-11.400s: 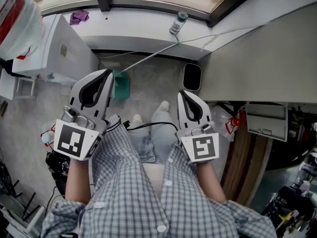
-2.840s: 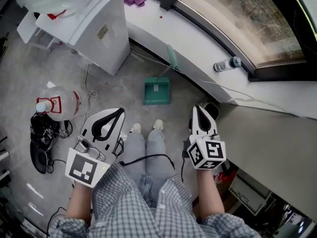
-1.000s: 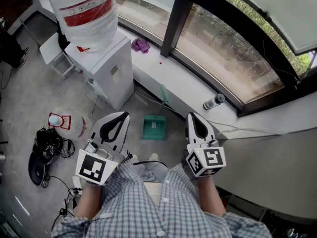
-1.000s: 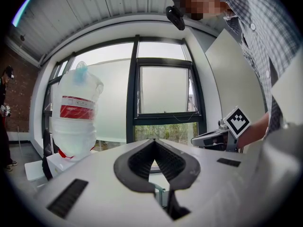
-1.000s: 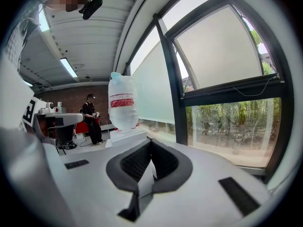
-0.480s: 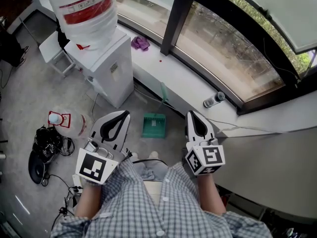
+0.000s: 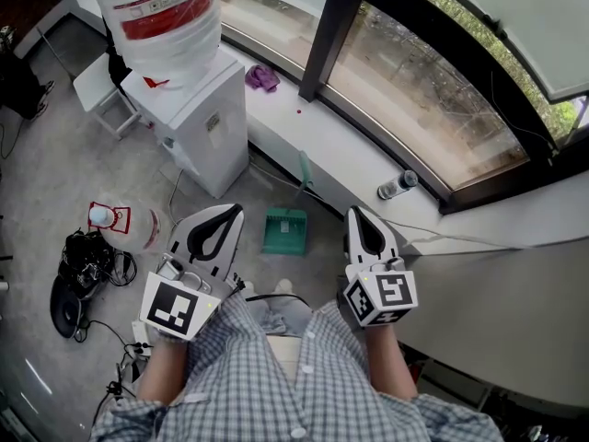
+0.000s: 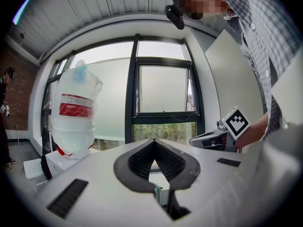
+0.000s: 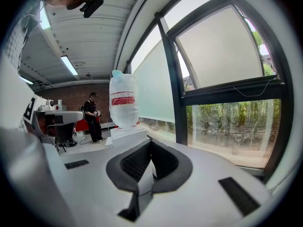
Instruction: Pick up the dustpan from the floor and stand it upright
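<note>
The green dustpan rests on the floor by the wall, and its long handle slants up toward the white window sill. It lies between my two grippers in the head view, past their tips and apart from both. My left gripper is held level in front of my body with its jaws shut and empty. My right gripper sits to the right of the dustpan, also shut and empty. In the left gripper view the left gripper has its black pads meeting at the tip. The right gripper looks the same in its own view.
A white water dispenser with a big bottle stands at the left by the sill. A second water bottle and tangled black cables lie on the floor at the left. A small plastic bottle and a purple cloth lie on the sill.
Since the oldest frames the view has lifted from the floor by my feet to take in the window. Over the last second the grippers and dustpan have stayed put.
</note>
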